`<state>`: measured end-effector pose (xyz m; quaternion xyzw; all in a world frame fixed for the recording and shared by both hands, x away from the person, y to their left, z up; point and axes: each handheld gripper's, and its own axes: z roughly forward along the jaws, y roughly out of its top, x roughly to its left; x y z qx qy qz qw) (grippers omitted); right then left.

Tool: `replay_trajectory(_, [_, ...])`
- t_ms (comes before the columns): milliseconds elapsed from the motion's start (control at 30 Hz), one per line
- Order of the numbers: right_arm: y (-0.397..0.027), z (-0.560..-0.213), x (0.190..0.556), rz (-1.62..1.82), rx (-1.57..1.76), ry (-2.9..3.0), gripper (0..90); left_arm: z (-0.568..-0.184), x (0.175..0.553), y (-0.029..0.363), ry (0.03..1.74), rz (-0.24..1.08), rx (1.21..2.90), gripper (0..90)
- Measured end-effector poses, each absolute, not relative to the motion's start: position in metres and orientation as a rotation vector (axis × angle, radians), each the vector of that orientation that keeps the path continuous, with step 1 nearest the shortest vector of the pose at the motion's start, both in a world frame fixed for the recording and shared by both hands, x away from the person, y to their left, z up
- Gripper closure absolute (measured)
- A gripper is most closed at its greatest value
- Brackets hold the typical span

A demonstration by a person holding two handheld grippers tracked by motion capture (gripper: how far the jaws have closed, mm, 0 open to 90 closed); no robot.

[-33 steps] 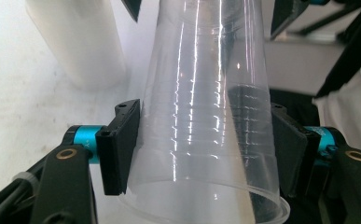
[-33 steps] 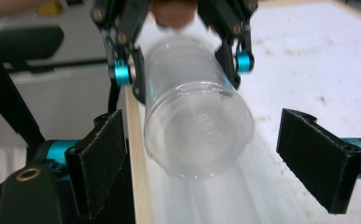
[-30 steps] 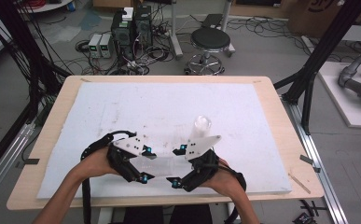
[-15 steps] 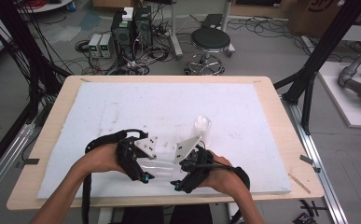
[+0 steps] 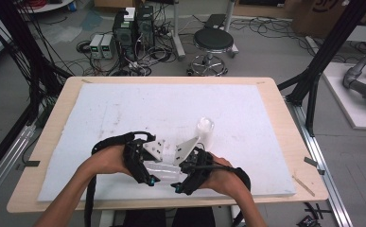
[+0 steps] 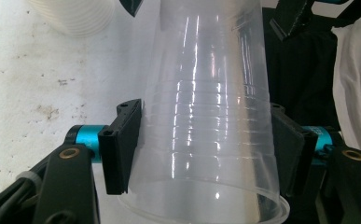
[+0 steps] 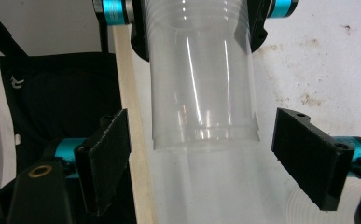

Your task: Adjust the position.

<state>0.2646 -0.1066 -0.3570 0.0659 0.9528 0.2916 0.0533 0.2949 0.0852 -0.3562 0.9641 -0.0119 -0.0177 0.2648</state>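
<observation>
Clear plastic cup (image 6: 206, 126) is clamped near its rim in your left hand-held gripper (image 6: 206, 144), lifted over the table (image 5: 124, 109). It's thin, light, slick and crushable. Your right hand-held gripper (image 7: 206, 154) has just been closing around the base, pads not touching yet: pinch gently.

jaws: black ribbed pads on the left gripper (image 6: 201, 154) and right gripper (image 7: 206, 158)
collars: teal
plates: grey, three-cornered
cables: black, looping
forearms: bare, no sleeves

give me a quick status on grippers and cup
Left gripper shut on clear cup. Right gripper open, closing around cup base, pads apart. Cup stack stands clear.
</observation>
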Motion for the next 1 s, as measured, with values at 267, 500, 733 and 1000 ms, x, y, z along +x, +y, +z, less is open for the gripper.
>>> replay_trajectory(267, [-0.102, -0.359, 0.265, 0.883, 0.174, 2.908, 25.6, -0.356, 0.296, 0.082, -0.049, -0.048, 2.605, 34.7])
replay_trajectory(500, [-0.1, -0.363, 0.265, 0.871, 0.161, 2.918, 34.3, -0.356, 0.294, 0.082, -0.047, -0.054, 2.603, 35.1])
replay_trajectory(733, [-0.102, -0.365, 0.264, 0.866, 0.165, 2.892, 42.0, -0.358, 0.295, 0.081, -0.062, -0.055, 2.608, 35.0])
replay_trajectory(1000, [-0.104, -0.366, 0.265, 0.879, 0.17, 2.89, 42.2, -0.367, 0.299, 0.085, -0.066, -0.061, 2.521, 10.1])
